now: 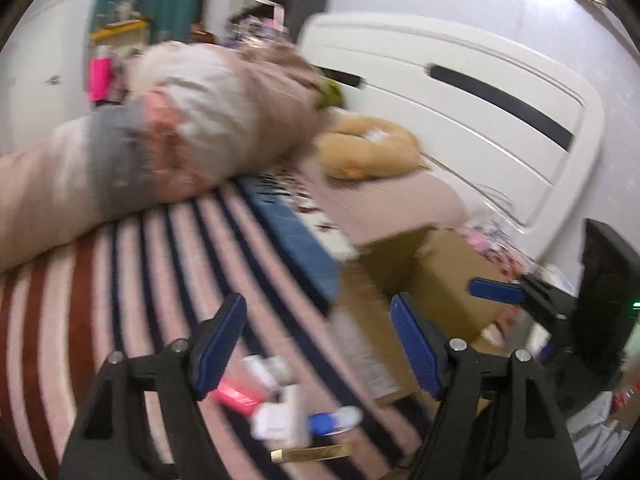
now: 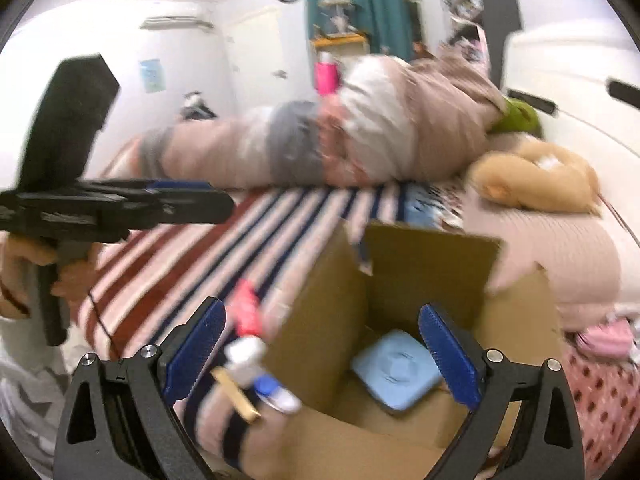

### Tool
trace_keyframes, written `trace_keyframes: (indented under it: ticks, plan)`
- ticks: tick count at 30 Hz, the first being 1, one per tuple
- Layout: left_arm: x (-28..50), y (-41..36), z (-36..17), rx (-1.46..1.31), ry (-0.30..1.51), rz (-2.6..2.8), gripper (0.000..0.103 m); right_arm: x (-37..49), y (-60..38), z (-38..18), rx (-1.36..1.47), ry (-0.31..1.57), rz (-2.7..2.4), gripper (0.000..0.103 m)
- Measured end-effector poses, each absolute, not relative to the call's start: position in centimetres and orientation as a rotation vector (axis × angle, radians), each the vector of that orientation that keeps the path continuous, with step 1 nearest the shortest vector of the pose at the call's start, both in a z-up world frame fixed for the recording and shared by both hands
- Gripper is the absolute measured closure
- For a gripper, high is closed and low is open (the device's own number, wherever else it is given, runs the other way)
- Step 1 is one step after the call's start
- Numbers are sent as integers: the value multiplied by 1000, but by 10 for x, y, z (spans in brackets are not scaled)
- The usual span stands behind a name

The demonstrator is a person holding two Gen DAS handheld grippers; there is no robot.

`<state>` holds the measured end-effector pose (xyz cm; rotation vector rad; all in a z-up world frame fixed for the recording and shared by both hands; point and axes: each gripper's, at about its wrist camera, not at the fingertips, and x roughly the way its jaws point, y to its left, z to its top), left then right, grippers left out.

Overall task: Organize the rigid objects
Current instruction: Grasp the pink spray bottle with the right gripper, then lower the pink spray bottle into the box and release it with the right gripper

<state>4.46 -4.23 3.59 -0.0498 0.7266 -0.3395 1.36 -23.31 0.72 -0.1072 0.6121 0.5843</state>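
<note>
Both views are blurred by motion. Small items lie on the striped blanket (image 1: pixel 132 264) beside an open cardboard box (image 2: pixel 404 268): a pink packet (image 1: pixel 234 396), a white box (image 1: pixel 280 416), a blue-capped bottle (image 1: pixel 332 420) and a gold stick (image 1: pixel 310 453). They also show in the right wrist view: the pink packet (image 2: pixel 248 308), the bottle (image 2: pixel 276 392), the stick (image 2: pixel 236 396). A light blue square case (image 2: pixel 398 372) lies inside the box. My left gripper (image 1: pixel 320 340) is open and empty above the items. My right gripper (image 2: pixel 320 350) is open and empty over the box's left wall.
A rolled quilt (image 1: pixel 160 136) lies across the bed. A tan plush toy (image 1: pixel 368 152) and a beige pillow (image 2: pixel 560 248) are near the white headboard (image 1: pixel 460 92). The right gripper shows at the left view's right edge (image 1: pixel 560 300). The left gripper shows in the right view (image 2: pixel 100 208).
</note>
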Motion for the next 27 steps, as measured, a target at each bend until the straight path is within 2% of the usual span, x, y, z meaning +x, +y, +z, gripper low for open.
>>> trace_keyframes:
  ticks: [3, 5, 7, 8, 10, 13, 20, 22, 24, 27]
  plan:
    - [37, -4, 26, -89, 711, -258, 28, 9, -194, 12, -155, 609, 650, 7]
    - [33, 22, 12, -111, 717, -203, 28, 9, -165, 7, -177, 629, 696, 12]
    - [33, 44, -4, -116, 736, -159, 28, 11, -142, -2, -182, 660, 741, 23]
    - [34, 52, -14, -124, 746, -145, 28, 13, -132, -9, -186, 679, 759, 25]
    - [37, 73, -36, -182, 762, -155, 28, 24, -108, -28, -208, 752, 783, 38]
    - [45, 94, -67, -276, 798, -183, 28, 45, -76, -68, -252, 886, 760, 51]
    - [57, 113, -115, -371, 898, -179, 28, 99, -41, -146, -340, 1052, 634, 66]
    - [60, 117, -118, -392, 900, -163, 28, 108, -34, -158, -391, 1045, 595, 67]
    - [62, 119, -122, -411, 908, -141, 28, 115, -30, -165, -403, 1061, 601, 74]
    - [62, 120, -124, -422, 915, -139, 28, 122, -30, -174, -384, 1096, 608, 74]
